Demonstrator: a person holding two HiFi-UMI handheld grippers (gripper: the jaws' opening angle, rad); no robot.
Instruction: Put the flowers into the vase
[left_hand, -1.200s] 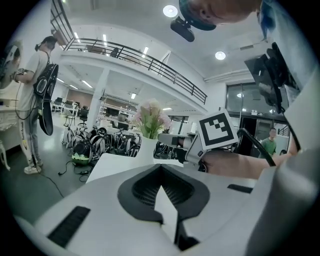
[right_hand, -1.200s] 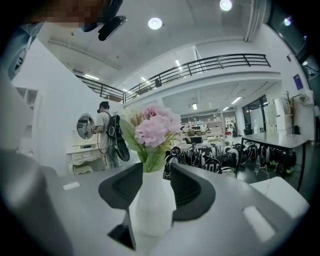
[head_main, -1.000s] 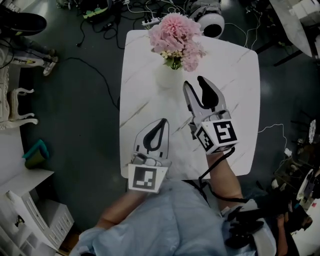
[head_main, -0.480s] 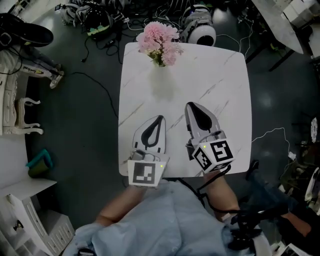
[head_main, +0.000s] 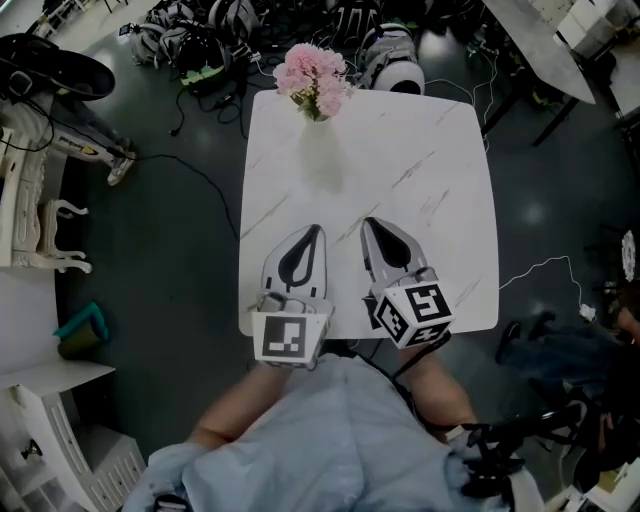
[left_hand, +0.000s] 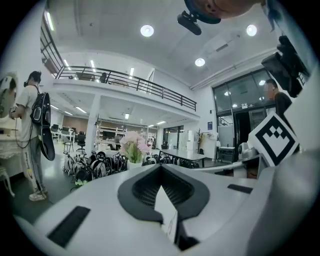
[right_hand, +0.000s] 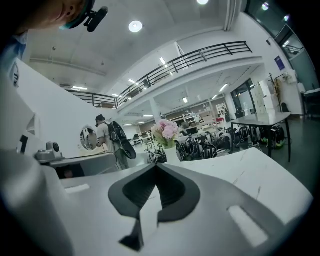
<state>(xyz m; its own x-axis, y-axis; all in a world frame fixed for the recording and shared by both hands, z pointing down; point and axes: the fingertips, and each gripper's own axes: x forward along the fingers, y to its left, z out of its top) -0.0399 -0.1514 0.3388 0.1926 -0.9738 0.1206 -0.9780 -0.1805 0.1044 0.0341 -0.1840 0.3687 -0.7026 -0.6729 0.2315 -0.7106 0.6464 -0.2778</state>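
Hanging well back from the vase (head_main: 319, 140), on the person's side of it, the 2 grippers sit side by side over the table (head_main: 430, 180). The left gripper (head_main: 315, 232) has its jaws pressed together with nothing between them; its own view shows only the closed tips and the room beyond. The right gripper (head_main: 368, 224) is the one that has changed. A second ago its jaws stood wide apart just in front of the vase. They have just been closing, and now they meet with nothing caught in them. Both grippers have also drawn away from the vase over that second.

Between them and the vase lies bare marble. The vase stands upright at the edge farthest from the person. It is white against the white top and hard to outline from above. The pink flowers (head_main: 313, 78) are bunched in its mouth. No stem lies loose near the vase. Beyond the vase, cables (head_main: 190, 150) and dark gear litter the floor.

As I read it, the flowers are already placed and the release is done. The 2 empty, closed claws backing off point to the end of the task rather than another pick. The 1 thing left to mind is whether the top-heavy bunch tips the vase.
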